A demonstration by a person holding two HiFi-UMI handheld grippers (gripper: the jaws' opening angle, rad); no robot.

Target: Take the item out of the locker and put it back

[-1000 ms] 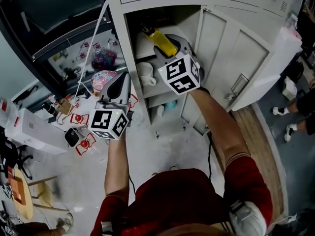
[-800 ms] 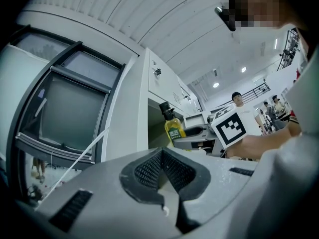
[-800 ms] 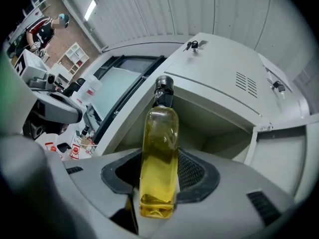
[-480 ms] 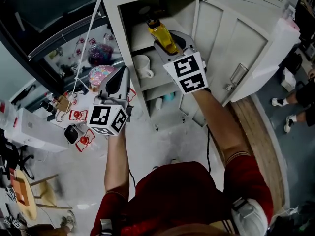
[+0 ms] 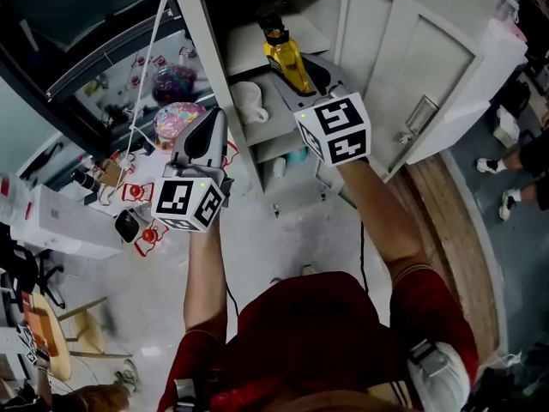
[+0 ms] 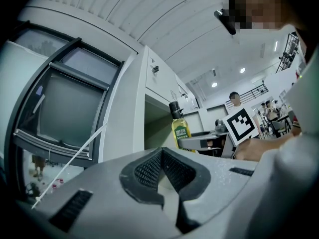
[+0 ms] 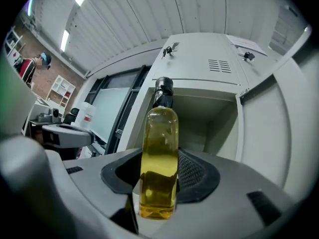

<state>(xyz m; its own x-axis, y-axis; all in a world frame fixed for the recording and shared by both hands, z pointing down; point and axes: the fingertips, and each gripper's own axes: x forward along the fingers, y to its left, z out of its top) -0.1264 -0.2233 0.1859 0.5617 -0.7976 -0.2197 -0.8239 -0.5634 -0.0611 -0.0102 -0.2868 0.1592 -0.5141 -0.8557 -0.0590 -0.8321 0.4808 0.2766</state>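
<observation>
A bottle of yellow oil [image 5: 288,57] with a black cap stands between the jaws of my right gripper [image 5: 307,79], which is shut on it at the mouth of the open locker [image 5: 206,50], level with the upper shelf. In the right gripper view the bottle [image 7: 159,158] rises upright from the right gripper [image 7: 158,185], with the locker's compartment [image 7: 209,121] behind it. My left gripper [image 5: 209,136] hangs left of the locker, shut and empty. The left gripper view shows its closed left gripper [image 6: 167,183] and, beyond, the bottle [image 6: 180,129].
A white mug [image 5: 249,101] sits on the shelf below the bottle, and a teal item [image 5: 297,155] lies lower down. The locker door [image 5: 412,75] swings open to the right. A cluttered table with a colourful bowl [image 5: 177,118] stands at the left. Someone's feet [image 5: 499,191] show at the right.
My right gripper has drawn back a little from the locker with the bottle, which now stands more upright. The left gripper has hardly moved.
</observation>
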